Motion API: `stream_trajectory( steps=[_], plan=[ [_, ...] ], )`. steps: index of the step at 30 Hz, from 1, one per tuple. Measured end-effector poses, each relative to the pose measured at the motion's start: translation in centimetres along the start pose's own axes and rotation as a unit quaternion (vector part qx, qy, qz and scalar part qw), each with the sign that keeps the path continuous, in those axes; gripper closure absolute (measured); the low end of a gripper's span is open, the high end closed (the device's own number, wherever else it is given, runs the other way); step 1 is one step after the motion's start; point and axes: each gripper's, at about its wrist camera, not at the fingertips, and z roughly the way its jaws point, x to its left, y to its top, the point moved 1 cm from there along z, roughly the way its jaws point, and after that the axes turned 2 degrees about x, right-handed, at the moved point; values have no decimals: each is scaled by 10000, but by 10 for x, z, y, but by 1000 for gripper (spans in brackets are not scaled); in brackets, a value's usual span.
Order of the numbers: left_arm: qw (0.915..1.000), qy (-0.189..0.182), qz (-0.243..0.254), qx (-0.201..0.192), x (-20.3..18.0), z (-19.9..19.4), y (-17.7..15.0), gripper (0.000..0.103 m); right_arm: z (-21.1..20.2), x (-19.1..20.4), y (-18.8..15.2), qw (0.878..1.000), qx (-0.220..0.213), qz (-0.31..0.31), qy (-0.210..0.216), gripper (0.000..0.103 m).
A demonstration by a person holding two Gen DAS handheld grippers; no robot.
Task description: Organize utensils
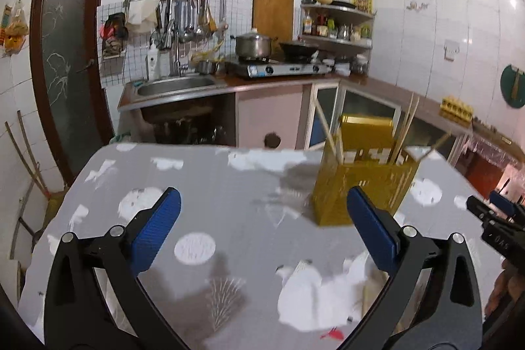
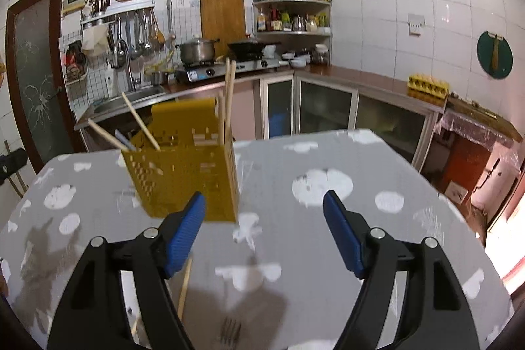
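Both my tools are spread and hold nothing: left gripper, right gripper. The perforated yellow plastic utensil holder, with wooden chopsticks in it, stands at eleven o'clock of my right gripper on the grey patterned tablecloth. I judge I'm between pickups; next I must reach the loose wooden chopstick and metal fork at six o'clock.

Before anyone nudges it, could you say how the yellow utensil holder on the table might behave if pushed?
The yellow utensil holder looks like thin perforated plastic, so probably light and easy to slide. It stands tall, with chopsticks rising above its rim, so a high push might tip it.
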Motion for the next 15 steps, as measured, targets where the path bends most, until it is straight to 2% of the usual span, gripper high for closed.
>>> stream_trajectory(
  steps=[7, 15],
  plan=[
    [9994, 135, 183, 260, -3, 10, -36, 5, 5, 4, -35, 9996, 282, 7, -43, 30],
    [9977, 157, 197, 628, -11, 31, -72, 5, 18, 16, -74, 9967, 794, -94, -160, 30]
  ],
)
